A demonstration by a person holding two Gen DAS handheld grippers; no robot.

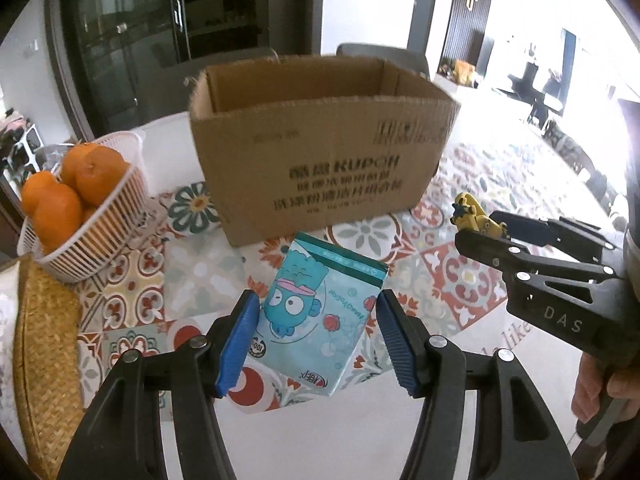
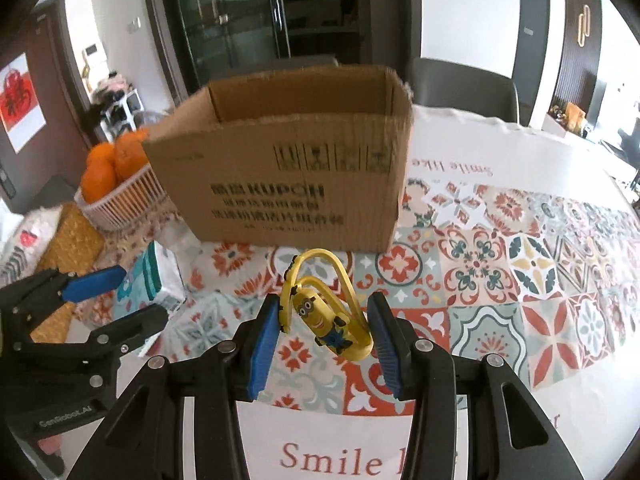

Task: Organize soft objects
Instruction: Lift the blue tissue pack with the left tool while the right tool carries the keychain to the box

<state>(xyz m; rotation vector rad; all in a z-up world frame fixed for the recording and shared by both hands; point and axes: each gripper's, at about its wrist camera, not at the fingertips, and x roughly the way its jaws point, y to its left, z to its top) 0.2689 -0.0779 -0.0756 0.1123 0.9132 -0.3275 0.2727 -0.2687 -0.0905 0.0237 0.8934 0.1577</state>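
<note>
A blue-green tissue pack [image 1: 316, 316] with a cartoon fish lies on the patterned tablecloth between the blue pads of my left gripper [image 1: 316, 332], which touch its sides. A yellow Minion slipper [image 2: 324, 312] stands between the pads of my right gripper [image 2: 324, 332], pinched at both sides. An open cardboard box [image 1: 320, 140] stands just behind both; it also shows in the right wrist view [image 2: 280, 172]. The right gripper shows at the right of the left view [image 1: 480, 228], the left gripper [image 2: 116, 292] and tissue pack [image 2: 152, 280] at the left of the right view.
A white basket [image 1: 100, 224] of oranges stands left of the box, on a woven mat [image 1: 44, 360]. The patterned tablecloth [image 2: 520, 280] stretches to the right. Chairs stand behind the table.
</note>
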